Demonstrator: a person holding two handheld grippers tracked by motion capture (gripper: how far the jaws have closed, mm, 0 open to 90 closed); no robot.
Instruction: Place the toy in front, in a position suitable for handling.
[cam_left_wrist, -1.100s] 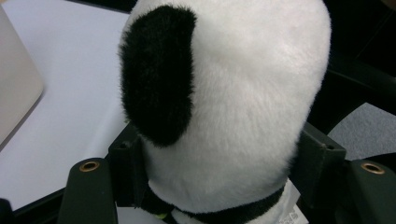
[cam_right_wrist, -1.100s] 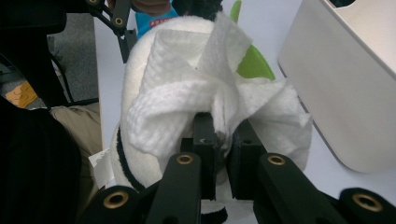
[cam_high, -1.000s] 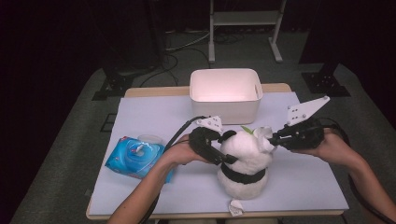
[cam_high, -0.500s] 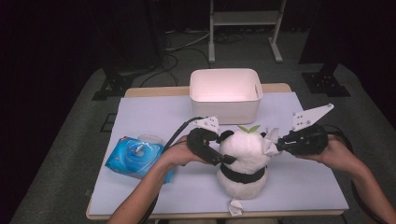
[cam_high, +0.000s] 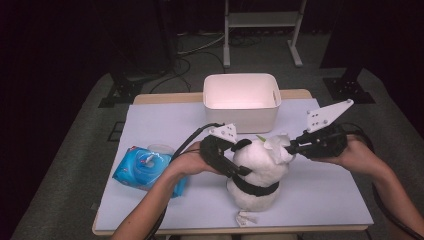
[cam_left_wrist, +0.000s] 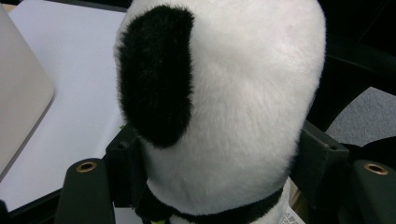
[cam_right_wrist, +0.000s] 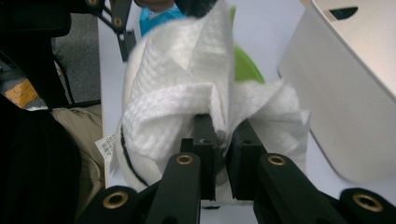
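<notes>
A: What has the left gripper (cam_high: 235, 162) got?
B: The panda (cam_high: 257, 172). Its jaws clamp the toy's head from both sides, one against the black ear, the other against the white fur. The toy sits upright on the table (cam_high: 150, 125), just beyond the gripper's tips.

A: And the right gripper (cam_high: 292, 148)?
B: Clenched on a white wipe (cam_high: 278, 145). In the right gripper view the jaws pinch a fold of wipe (cam_right_wrist: 187, 93) and the rest billows up ahead of them, lying against the toy's head.

A: Anything green there?
B: A green scrap (cam_right_wrist: 245, 65) shows just past the wipe; what it is I can't tell.

A: What else is near?
B: A white bin (cam_high: 241, 100) stands beyond both grippers, close behind the panda. A blue pack (cam_high: 145, 167) lies outside the left hand (cam_high: 192, 162), apart from the toy.
</notes>
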